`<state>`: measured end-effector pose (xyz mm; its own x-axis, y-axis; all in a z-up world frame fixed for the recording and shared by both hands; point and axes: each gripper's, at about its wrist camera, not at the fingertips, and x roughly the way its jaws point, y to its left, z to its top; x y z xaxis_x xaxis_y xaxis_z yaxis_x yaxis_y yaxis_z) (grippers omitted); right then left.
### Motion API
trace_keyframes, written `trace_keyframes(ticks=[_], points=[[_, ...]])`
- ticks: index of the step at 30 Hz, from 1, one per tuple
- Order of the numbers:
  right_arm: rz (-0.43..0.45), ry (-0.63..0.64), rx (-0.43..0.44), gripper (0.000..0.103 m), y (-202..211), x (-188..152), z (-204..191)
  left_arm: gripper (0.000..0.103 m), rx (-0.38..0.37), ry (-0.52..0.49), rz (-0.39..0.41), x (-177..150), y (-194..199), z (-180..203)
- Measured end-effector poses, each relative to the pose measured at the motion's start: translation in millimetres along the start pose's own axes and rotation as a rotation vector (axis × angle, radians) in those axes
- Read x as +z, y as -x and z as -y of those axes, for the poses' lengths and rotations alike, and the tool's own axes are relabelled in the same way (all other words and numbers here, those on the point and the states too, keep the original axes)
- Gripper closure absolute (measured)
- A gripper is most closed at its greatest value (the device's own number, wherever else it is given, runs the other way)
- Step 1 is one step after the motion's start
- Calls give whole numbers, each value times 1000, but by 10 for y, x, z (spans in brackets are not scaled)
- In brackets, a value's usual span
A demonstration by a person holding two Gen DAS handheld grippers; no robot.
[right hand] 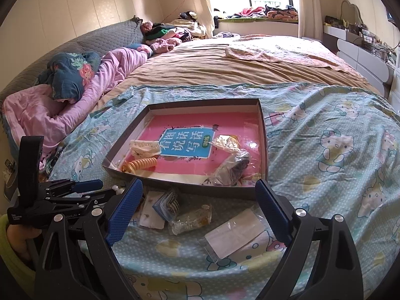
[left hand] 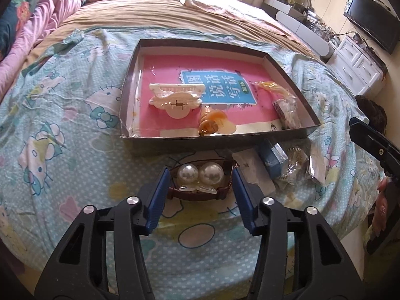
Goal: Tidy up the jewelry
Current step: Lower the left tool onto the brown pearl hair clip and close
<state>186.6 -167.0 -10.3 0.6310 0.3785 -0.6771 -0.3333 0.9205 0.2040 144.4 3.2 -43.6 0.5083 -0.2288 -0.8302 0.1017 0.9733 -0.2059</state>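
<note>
left gripper open wide, jaws straddling the 2-pearl hair clip on the bedspread just short of the tray, clip's long axis crosswise between the pads, untouched; right gripper open, empty, further off

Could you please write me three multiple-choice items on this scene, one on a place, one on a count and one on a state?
1. Where does the white hair claw lie?
A. Inside the shallow box
B. On the bedspread before the box
C. On the dresser

2. How many large pearls does the pearl hair clip show?
A. One
B. Two
C. Four

3. How does the left gripper stand?
A. Shut on the clip
B. Open, fingers on either side of the clip
C. Open over the box

Answers: 1 A, it rests on the pink book inside the box walls; 2 B, two pearls sit side by side; 3 B, gaps show between both fingers and the clip.
</note>
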Motion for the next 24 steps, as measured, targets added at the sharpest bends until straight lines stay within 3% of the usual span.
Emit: trace_keyframes(ticks=[13, 20, 24], points=[[-68, -3, 22, 13, -271, -74, 11, 67, -9, -17, -78, 41, -241, 4], [-153, 5, 68, 13, -526, -119, -56, 67, -33, -10, -64, 15, -221, -35], [-203, 14, 115, 21, -674, -119, -130, 67, -49, 12, -47, -5, -119, -63]])
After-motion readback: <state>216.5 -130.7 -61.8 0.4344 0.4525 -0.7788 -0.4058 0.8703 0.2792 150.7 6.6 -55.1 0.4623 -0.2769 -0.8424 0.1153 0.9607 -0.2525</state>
